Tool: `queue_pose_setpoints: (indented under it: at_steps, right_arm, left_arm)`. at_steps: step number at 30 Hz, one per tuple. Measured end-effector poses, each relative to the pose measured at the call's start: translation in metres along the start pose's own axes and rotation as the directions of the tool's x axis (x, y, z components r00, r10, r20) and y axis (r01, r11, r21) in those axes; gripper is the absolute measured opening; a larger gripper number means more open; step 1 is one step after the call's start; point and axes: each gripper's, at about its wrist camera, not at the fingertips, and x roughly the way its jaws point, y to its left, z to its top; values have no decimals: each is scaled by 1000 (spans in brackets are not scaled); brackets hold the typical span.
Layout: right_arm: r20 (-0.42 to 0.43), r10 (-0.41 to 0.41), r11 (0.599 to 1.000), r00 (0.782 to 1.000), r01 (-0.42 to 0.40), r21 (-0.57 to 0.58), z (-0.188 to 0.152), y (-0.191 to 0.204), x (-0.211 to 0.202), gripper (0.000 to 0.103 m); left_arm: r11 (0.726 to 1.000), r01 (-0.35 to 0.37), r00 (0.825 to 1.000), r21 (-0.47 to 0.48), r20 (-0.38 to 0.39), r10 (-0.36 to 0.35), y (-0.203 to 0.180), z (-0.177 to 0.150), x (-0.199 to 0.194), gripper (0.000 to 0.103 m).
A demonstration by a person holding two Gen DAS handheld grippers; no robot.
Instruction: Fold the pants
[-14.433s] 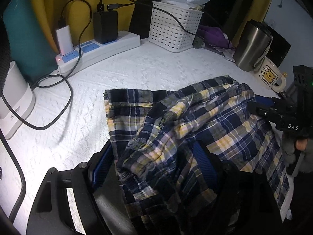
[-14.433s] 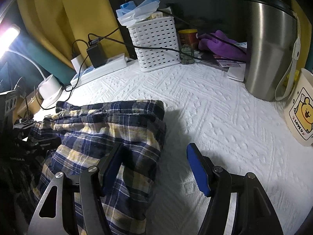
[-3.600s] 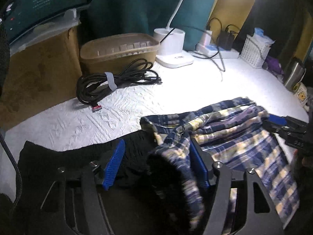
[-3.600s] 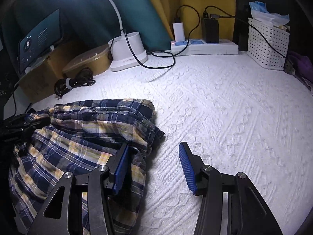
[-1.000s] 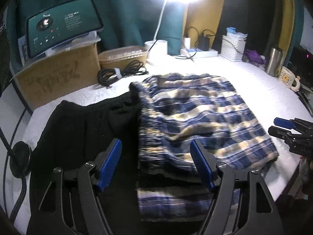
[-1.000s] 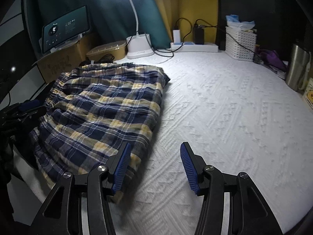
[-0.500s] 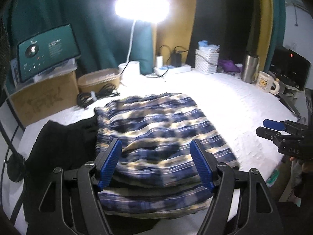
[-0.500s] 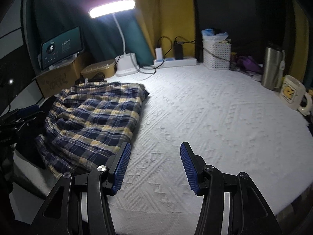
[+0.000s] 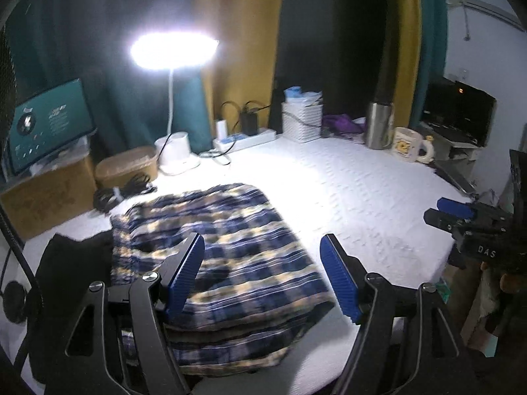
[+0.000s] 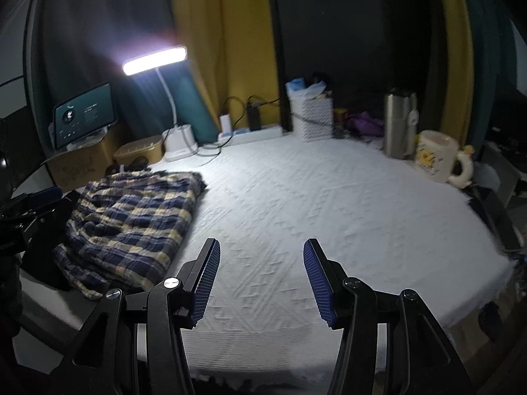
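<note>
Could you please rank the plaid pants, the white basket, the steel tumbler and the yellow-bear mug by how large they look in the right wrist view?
1. plaid pants, by far the largest.
2. white basket.
3. steel tumbler, close to the basket, so that order is unsure.
4. yellow-bear mug, smallest, though it stands nearest the camera of the three.

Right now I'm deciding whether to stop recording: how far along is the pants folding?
Looks finished: the plaid pants lie folded on the white bedspread. Nothing in hand: left gripper and right gripper are open and empty. Possibly left: the black garment beside them.
</note>
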Motion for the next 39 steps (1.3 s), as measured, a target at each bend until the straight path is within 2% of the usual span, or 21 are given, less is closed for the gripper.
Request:
queue_pose_setpoints:
  at_steps: [3, 11, 13, 15, 20, 23, 26, 30, 34, 39]
  right_arm:
    - [30, -21, 1000, 999, 21, 1, 4, -6, -14, 55]
    - [120, -33, 999, 992, 35, -8, 14, -6, -57, 56]
    - [140, -30, 999, 990, 31, -6, 18, -5, -65, 62]
    - [178, -34, 999, 984, 35, -5, 22, -2, -77, 75]
    - [237, -43, 999, 971, 47, -12, 29, 1, -98, 77]
    - [263, -50, 998, 963, 56, -13, 32, 3, -109, 79]
    - [289, -63, 998, 955, 69, -12, 34, 4, -118, 86]
    - [319, -86, 996, 944, 93, -4, 39, 4, -130, 86]
    - [342, -99, 994, 935, 110, -12, 44, 10, -139, 88]
    - [369, -123, 990, 921, 141, -21, 47, 22, -149, 101]
  left_arm:
    - [999, 36, 999, -3, 4, -36, -9, 5, -5, 73]
    - [998, 61, 993, 33, 102, -64, -30, 19, -33, 73]
    - [998, 54, 989, 40, 133, -59, -31, 23, -39, 73]
    - [998, 47, 986, 40, 160, -53, -32, 26, -45, 73]
    - [999, 35, 974, 34, 221, -42, -32, 33, -60, 74]
    - [998, 49, 966, 37, 252, -57, -33, 34, -69, 77]
    - [998, 52, 955, 36, 289, -60, -35, 34, -78, 82]
    - [999, 40, 939, 34, 341, -49, -34, 36, -88, 99]
    - [999, 5, 925, 34, 380, -17, -31, 38, -97, 101]
    - [999, -46, 911, 19, 411, 34, -28, 39, -105, 102]
